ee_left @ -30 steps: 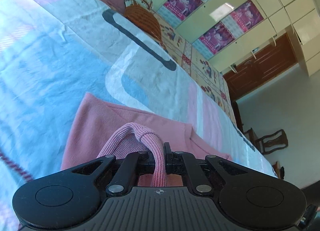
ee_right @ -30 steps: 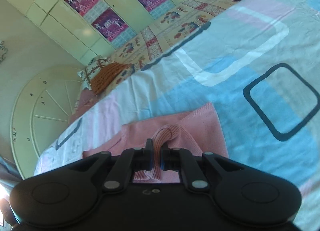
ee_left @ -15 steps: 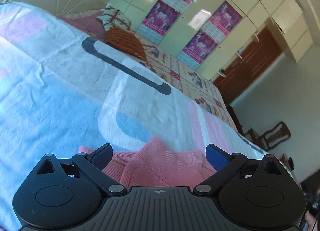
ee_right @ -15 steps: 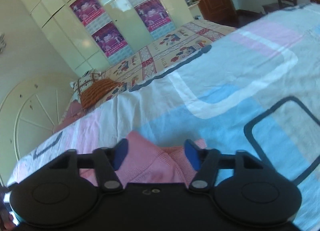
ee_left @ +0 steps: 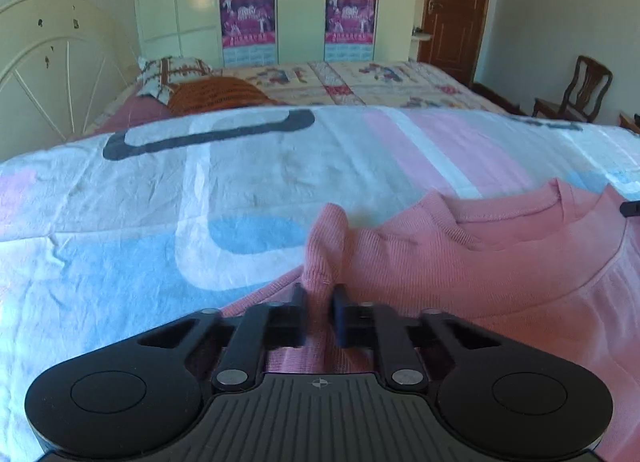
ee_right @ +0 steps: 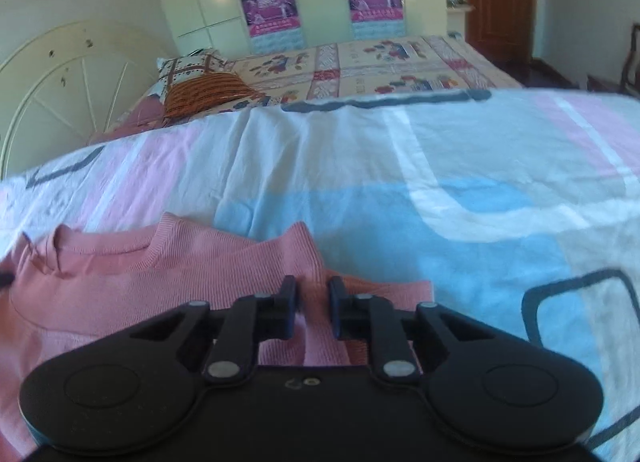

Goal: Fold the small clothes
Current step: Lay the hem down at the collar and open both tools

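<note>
i'm closing the left gripper (ee_left: 319, 304) on the pink sweater's (ee_left: 480, 258) left shoulder and the right gripper (ee_right: 312, 302) on its right shoulder; it's lying neckline-away across the bedsheet (ee_left: 200, 190), between both.

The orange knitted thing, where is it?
In both views the orange knitted thing lies far back on the bed, leaning on the patterned pillow beside the white headboard.

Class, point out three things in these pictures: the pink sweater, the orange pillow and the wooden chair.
Sweater (ee_left: 500, 262): left wrist view, its chest below the collar.
Pillow (ee_right: 204, 96): right wrist view, its striped top.
Chair (ee_left: 580, 92): left wrist view, its backrest.
</note>
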`<state>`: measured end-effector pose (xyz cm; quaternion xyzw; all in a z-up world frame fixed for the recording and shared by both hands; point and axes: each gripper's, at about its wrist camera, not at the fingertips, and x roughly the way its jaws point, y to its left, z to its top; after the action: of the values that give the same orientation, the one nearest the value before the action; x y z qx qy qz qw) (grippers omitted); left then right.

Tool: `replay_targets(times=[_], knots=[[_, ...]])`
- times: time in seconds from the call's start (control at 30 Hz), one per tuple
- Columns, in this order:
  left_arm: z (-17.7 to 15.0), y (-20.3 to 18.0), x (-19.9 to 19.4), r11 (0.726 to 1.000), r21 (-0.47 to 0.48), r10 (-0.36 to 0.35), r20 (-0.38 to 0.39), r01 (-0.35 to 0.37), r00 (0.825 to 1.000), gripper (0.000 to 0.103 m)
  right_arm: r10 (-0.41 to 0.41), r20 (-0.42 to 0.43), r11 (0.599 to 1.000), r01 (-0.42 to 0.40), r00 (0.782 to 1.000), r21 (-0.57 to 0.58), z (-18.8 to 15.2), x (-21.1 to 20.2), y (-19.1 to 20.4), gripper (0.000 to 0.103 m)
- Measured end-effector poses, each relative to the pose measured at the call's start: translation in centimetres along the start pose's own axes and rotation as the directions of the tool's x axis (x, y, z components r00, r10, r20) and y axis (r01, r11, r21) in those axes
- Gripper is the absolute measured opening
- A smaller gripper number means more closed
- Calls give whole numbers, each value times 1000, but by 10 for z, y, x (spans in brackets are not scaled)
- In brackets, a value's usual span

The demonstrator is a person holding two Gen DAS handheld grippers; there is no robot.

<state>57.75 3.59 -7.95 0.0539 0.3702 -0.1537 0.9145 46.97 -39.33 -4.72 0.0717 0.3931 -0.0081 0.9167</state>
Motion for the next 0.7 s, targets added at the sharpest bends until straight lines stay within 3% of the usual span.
replay_targets(times=[0.1,0.23,0.3,0.37,0.43,0.5,0.57,0.6,0.63,0.67,0.7], knots=[[-11,0,-11,999,-42,26,93,-22,995,9,10,65,1000,-9,998,-25,0,-11,0,10],[-17,10,-25,989,-144,52,160,-29,986,5,2,154,1000,2,988,-21,0,-28,-7,9],[-15,16,-11,984,-177,57,110,-36,992,5,-6,154,1000,9,988,-14,0,-26,-10,9],[-15,14,11,982,-175,81,39,-73,996,5,-23,101,1000,25,995,-17,-1,-10,-11,9],[-15,6,19,984,-150,107,39,-100,993,5,-39,53,999,38,998,12,-6,5,-11,11],[-14,3,18,981,-154,122,37,-115,992,5,-53,69,998,50,996,46,-6,6,-10,13],[-15,4,14,980,-154,131,34,-124,991,22,-64,68,997,60,996,55,-6,5,-7,15],[-14,6,11,978,-163,138,27,-132,990,32,-72,71,996,69,995,47,-7,3,-6,22],[-13,8,5,973,-171,163,26,-156,986,55,-95,84,995,92,992,41,-7,-1,-5,30],[-11,7,-3,967,-159,209,45,-199,977,60,-129,111,991,126,985,35,-6,-8,-2,50],[-9,1,-9,961,-122,257,63,-248,964,60,-144,142,990,142,979,25,-6,-15,3,63]])
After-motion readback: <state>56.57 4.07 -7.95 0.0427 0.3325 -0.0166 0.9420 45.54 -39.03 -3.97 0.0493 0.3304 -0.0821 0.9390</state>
